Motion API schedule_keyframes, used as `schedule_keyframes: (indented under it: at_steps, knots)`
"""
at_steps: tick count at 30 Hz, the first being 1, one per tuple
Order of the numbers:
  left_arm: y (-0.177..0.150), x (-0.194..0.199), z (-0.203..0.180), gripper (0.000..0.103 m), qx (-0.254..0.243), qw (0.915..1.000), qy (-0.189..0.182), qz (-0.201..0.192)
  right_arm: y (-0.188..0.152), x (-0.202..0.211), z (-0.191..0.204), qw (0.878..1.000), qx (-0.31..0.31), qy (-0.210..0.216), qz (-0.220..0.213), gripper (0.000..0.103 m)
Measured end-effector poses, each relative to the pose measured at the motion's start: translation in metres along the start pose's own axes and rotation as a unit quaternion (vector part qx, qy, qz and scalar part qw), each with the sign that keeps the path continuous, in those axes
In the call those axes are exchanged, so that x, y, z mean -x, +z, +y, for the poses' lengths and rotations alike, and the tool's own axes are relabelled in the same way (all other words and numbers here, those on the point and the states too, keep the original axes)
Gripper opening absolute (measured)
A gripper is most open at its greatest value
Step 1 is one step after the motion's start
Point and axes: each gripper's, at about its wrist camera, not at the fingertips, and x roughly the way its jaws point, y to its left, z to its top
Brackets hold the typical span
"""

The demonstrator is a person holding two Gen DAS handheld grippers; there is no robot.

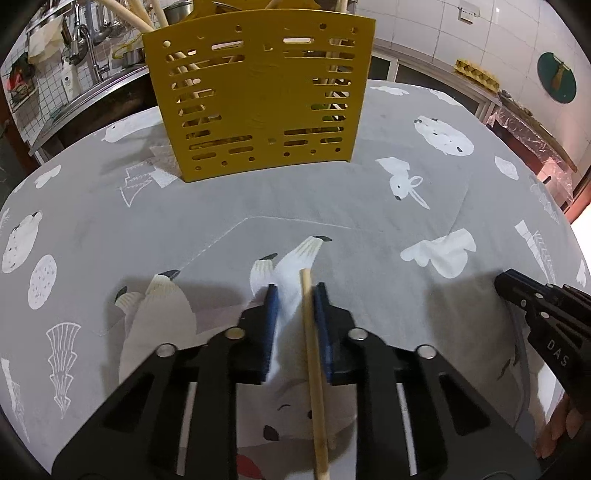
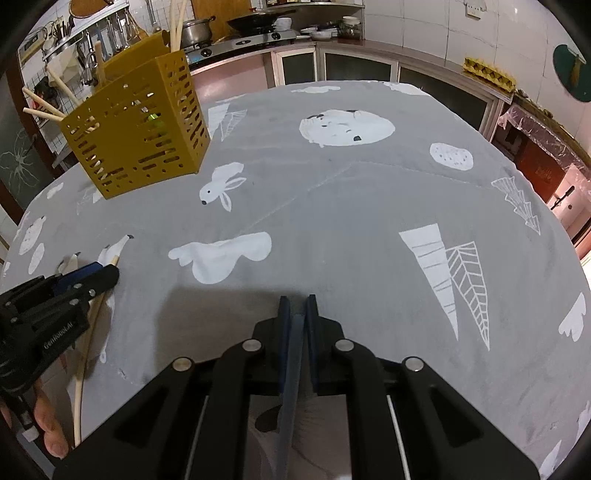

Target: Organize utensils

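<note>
A yellow slotted utensil holder [image 1: 258, 99] stands at the far side of the table with several wooden sticks in it; it also shows in the right wrist view [image 2: 136, 129] at upper left. My left gripper [image 1: 295, 291] is open around a wooden stick [image 1: 314, 354] that lies on the cloth, close against the right pad. My right gripper [image 2: 297, 306] is shut on a flat blue-grey utensil handle [image 2: 291, 365] that runs back under the camera. The left gripper [image 2: 92, 275] and its stick [image 2: 88, 332] show at the left of the right wrist view.
The table wears a grey cloth [image 1: 332, 192] with white animal prints. Kitchen counters, a stove with pots [image 2: 236, 29] and hanging tools [image 1: 81, 33] lie beyond the table. The right gripper [image 1: 535, 302] shows at the right edge of the left wrist view.
</note>
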Motion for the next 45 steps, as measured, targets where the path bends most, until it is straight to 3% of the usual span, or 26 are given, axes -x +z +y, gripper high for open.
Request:
schedule_keyframes:
  at_steps: [6, 13, 21, 23, 25, 27, 35, 41, 45]
  knots:
    - [0.003, 0.008, 0.01, 0.001, 0.016, 0.9997, -0.014, -0.009, 0.001, 0.013, 0.003, 1.0, -0.006, 0.021, -0.022, 0.007]
    - [0.002, 0.035, 0.023, 0.0, 0.023, 0.9987, -0.015, -0.043, 0.004, 0.025, 0.006, 0.998, 0.005, 0.04, -0.045, 0.007]
    - [0.0, 0.037, 0.024, 0.0, 0.024, 0.9985, -0.026, -0.04, 0.001, 0.02, 0.001, 0.999, 0.004, 0.031, -0.039, 0.007]
    - [-0.002, 0.035, 0.017, 0.008, 0.015, 0.9989, -0.029, -0.033, 0.0, 0.016, -0.001, 0.999, 0.004, 0.028, -0.032, 0.007]
    - [-0.005, 0.031, 0.01, 0.038, 0.006, 0.9994, -0.022, -0.028, -0.002, 0.013, -0.004, 0.999, 0.003, 0.026, -0.027, 0.008]
    - [-0.007, 0.03, 0.006, 0.048, 0.001, 0.9994, -0.014, -0.031, -0.004, 0.009, -0.008, 0.999, -0.003, 0.028, -0.022, 0.008]
    - [-0.009, 0.013, 0.003, 0.048, 0.001, 1.0, -0.007, -0.006, -0.003, 0.003, -0.015, 0.999, -0.022, 0.024, -0.014, 0.009]
    - [-0.007, 0.002, 0.006, 0.034, 0.013, 0.9999, -0.006, 0.003, -0.001, 0.0, -0.011, 1.0, -0.018, 0.015, -0.006, 0.009]
    - [-0.003, 0.0, 0.006, 0.013, 0.018, 0.9997, -0.013, 0.006, 0.0, -0.001, -0.01, 1.0, -0.02, 0.008, 0.0, 0.01]
